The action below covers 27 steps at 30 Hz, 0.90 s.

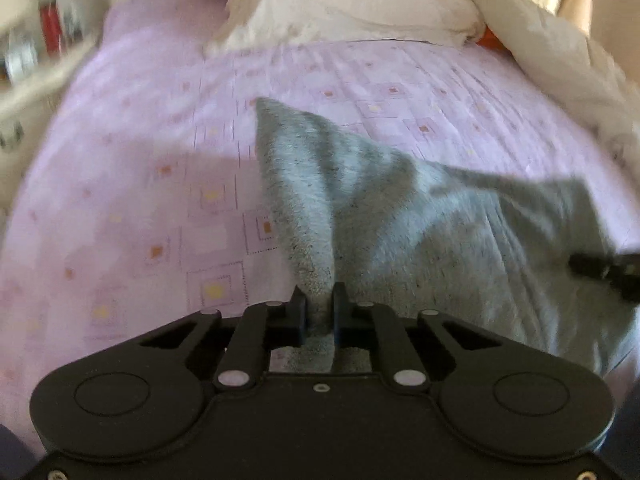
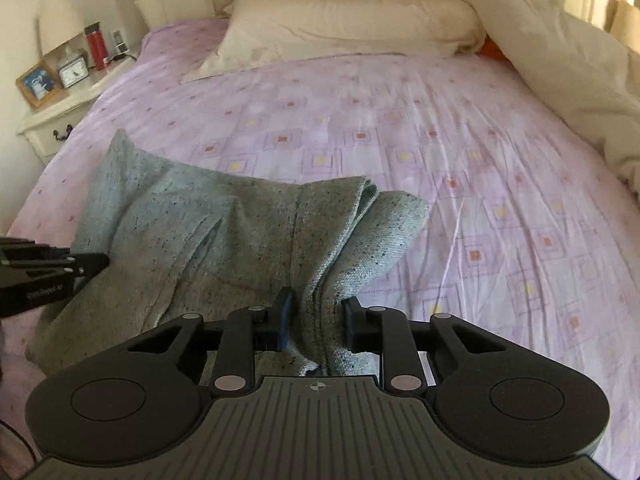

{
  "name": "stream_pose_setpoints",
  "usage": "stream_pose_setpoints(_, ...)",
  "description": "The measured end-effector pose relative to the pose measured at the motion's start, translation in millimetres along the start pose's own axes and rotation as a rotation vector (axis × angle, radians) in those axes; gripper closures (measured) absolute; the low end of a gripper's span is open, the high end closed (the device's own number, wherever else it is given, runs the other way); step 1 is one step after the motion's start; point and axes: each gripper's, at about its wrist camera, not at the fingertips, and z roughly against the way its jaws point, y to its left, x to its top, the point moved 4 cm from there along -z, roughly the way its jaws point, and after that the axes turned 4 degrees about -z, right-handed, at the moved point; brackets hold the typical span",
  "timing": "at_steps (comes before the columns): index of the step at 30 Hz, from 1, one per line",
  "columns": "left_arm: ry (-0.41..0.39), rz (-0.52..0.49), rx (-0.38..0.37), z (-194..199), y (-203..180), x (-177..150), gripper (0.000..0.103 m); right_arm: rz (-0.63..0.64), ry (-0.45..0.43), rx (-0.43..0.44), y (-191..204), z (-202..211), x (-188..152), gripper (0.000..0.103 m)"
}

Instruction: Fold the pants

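Grey pants [image 2: 224, 224] are being pinched at one end by both nearly closed claws, left claw [image 1: 320, 304] and right claw [image 2: 316, 312], probably for lifting into a fold over the bed [image 2: 460, 128].

Both wrist cameras look steeply down their fingers, close over the bed [image 2: 400, 100]; both catch the pants [image 1: 400, 220] and pillow [image 2: 340, 20].

The pants [image 2: 224, 224] are a coarse, matt grey flecked knit lying on the sheet [image 2: 460, 140], a thin, smooth, creased lilac printed cloth, while behind the sheet lies a soft cream cloth pillow [image 2: 352, 20], and both grippers [image 1: 320, 308] [image 2: 316, 316] are matt black plastic.
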Motion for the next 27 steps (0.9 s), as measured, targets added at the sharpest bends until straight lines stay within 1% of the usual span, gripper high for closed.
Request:
stream_pose_setpoints(2,-0.002,-0.045,0.025,-5,-4,-4,0.086,-0.071,0.011,0.033,-10,-2,2,0.08)
stream_pose_setpoints(4,-0.007,-0.034,0.016,-8,-1,-4,0.085,-0.135,0.018,0.063,-19,-3,3,0.08)
stream_pose_setpoints(6,-0.001,-0.013,0.01,-9,2,-2,0.077,-0.149,0.013,0.07,-21,-4,3,0.08)
stream_pose_setpoints(7,0.002,0.005,0.012,-10,5,-2,0.07,-0.137,0.003,0.066,-18,-2,2,0.081)
stream_pose_setpoints(8,0.009,0.034,0.0,-11,8,-2,0.072,-0.119,-0.011,0.064,-15,1,0,0.081)
stream_pose_setpoints(9,0.013,0.055,-0.03,-13,10,0,0.076,-0.106,-0.027,0.066,-12,3,0,0.082)
stream_pose_setpoints(10,0.016,0.074,-0.061,-13,13,1,0.086,-0.104,-0.044,0.074,-10,6,0,0.082)
stream_pose_setpoints(12,0.016,0.125,-0.068,-11,18,1,0.089,-0.134,-0.067,0.109,-13,14,1,0.083)
stream_pose_setpoints(13,0.014,0.125,-0.056,-8,17,1,0.09,-0.16,-0.078,0.135,-16,18,2,0.083)
stream_pose_setpoints(15,-0.01,0.068,-0.007,0,6,3,0.091,-0.203,-0.097,0.178,-21,25,6,0.084)
stream_pose_setpoints(17,-0.043,0.017,0.02,12,-3,5,0.091,-0.219,-0.115,0.202,-26,32,12,0.085)
stream_pose_setpoints(20,-0.089,-0.003,0.006,29,-8,18,0.091,-0.238,-0.15,0.227,-33,36,32,0.085)
stream_pose_setpoints(22,-0.113,-0.019,0.002,36,-9,31,0.091,-0.253,-0.176,0.239,-39,34,54,0.085)
stream_pose_setpoints(24,-0.137,-0.026,0.001,40,-8,51,0.091,-0.237,-0.197,0.231,-42,29,77,0.085)
stream_pose_setpoints(27,-0.152,0.003,-0.025,37,0,87,0.091,-0.226,-0.222,0.228,-46,15,110,0.085)
